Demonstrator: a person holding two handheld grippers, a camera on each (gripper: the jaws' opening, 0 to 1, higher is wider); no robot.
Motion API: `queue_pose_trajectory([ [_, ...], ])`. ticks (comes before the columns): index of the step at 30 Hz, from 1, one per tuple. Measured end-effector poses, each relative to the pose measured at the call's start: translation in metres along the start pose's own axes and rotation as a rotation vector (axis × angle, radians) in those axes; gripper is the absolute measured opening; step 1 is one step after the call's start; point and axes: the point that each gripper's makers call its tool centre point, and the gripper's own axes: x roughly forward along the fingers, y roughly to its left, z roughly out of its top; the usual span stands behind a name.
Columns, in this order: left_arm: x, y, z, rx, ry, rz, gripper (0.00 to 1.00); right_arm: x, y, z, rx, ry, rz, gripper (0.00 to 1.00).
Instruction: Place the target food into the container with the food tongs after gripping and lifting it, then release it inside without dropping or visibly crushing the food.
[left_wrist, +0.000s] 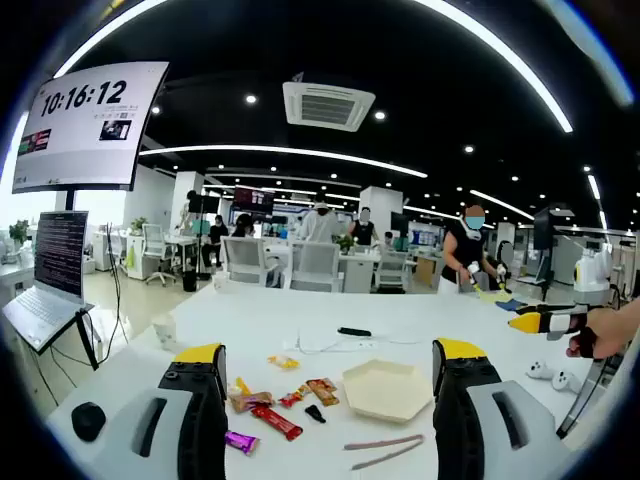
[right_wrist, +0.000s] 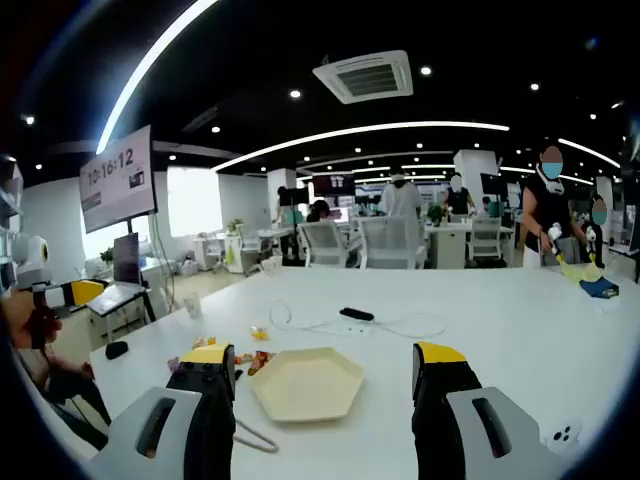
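On a white table (left_wrist: 300, 320) lies a cream hexagonal tray (left_wrist: 386, 389), shallow and empty as far as can be seen, with one flat side turned toward the camera in the left gripper view. In the right gripper view the same tray (right_wrist: 305, 383) sits between that gripper's jaws, slightly nearer the left one.

To the tray's left in the left gripper view is a loose scatter of wrapped snacks (left_wrist: 285, 397): a red bar (left_wrist: 277, 422) lying diagonally, its long axis running from upper left to lower right, a purple wrapper (left_wrist: 241, 441) half hidden behind the left jaw, a small yellow piece (left_wrist: 283, 362) farther back, and a small black item (left_wrist: 315, 413) near the tray's edge. Which of these is the target food cannot be told. In the right gripper view the snacks are mostly hidden behind the left jaw.

The food tongs (left_wrist: 385, 449) lie flat on the table in front of the tray, untouched, their two arms slightly spread and running roughly left to right; they grip nothing.

The left gripper (left_wrist: 335, 385) hangs above the table with jaws wide apart and empty. The right gripper (right_wrist: 325, 385) is likewise spread wide and holds nothing. A black remote-like object (left_wrist: 354, 331) with a white cable lies farther back.
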Motion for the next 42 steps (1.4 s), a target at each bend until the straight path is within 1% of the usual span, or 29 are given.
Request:
queue_pose_trajectory([
  [2, -0.001, 0.001, -0.003, -0.002, 0.009, 0.002, 0.85, 0.000, 0.000, -0.004, 0.008, 0.010, -0.004, 0.73],
  [5, -0.001, 0.000, -0.005, -0.006, 0.014, 0.001, 0.85, -0.002, 0.000, -0.005, 0.015, 0.010, -0.007, 0.73],
  [10, 0.007, -0.003, -0.006, -0.010, 0.016, -0.013, 0.84, -0.004, -0.001, -0.010, 0.011, 0.023, -0.008, 0.73],
  [13, 0.011, -0.007, -0.008, -0.014, 0.016, -0.022, 0.84, -0.005, -0.004, -0.023, 0.006, 0.070, -0.009, 0.73],
  [14, 0.012, -0.009, -0.008, -0.020, 0.014, -0.025, 0.84, -0.004, -0.005, -0.023, -0.002, 0.070, -0.010, 0.73],
  [17, 0.014, -0.016, -0.009, -0.032, 0.017, -0.050, 0.82, -0.005, -0.009, -0.021, -0.006, 0.067, -0.024, 0.73],
  [20, 0.018, -0.023, -0.013, -0.021, 0.036, -0.078, 0.82, -0.005, -0.013, -0.016, -0.001, 0.051, -0.039, 0.72],
  [22, 0.022, -0.026, -0.013, -0.015, 0.039, -0.094, 0.82, -0.006, -0.014, -0.015, 0.004, 0.043, -0.046, 0.72],
  [28, 0.031, -0.032, -0.010, -0.006, 0.039, -0.113, 0.80, -0.009, -0.016, -0.018, 0.012, 0.044, -0.054, 0.72],
  [30, 0.034, -0.038, -0.008, -0.016, 0.037, -0.135, 0.78, -0.011, -0.018, -0.019, 0.006, 0.047, -0.066, 0.69],
  [33, 0.036, -0.046, -0.006, 0.002, 0.034, -0.153, 0.78, -0.013, -0.020, -0.011, -0.020, 0.024, -0.080, 0.65],
  [37, 0.037, -0.050, -0.009, 0.003, 0.037, -0.163, 0.78, -0.008, -0.020, -0.008, -0.017, 0.017, -0.078, 0.65],
  [39, 0.037, -0.050, -0.009, 0.001, 0.036, -0.170, 0.77, -0.007, -0.019, -0.007, -0.019, 0.013, -0.075, 0.64],
  [42, 0.035, -0.047, -0.011, -0.002, 0.037, -0.164, 0.77, -0.005, -0.017, -0.008, -0.021, 0.015, -0.067, 0.64],
])
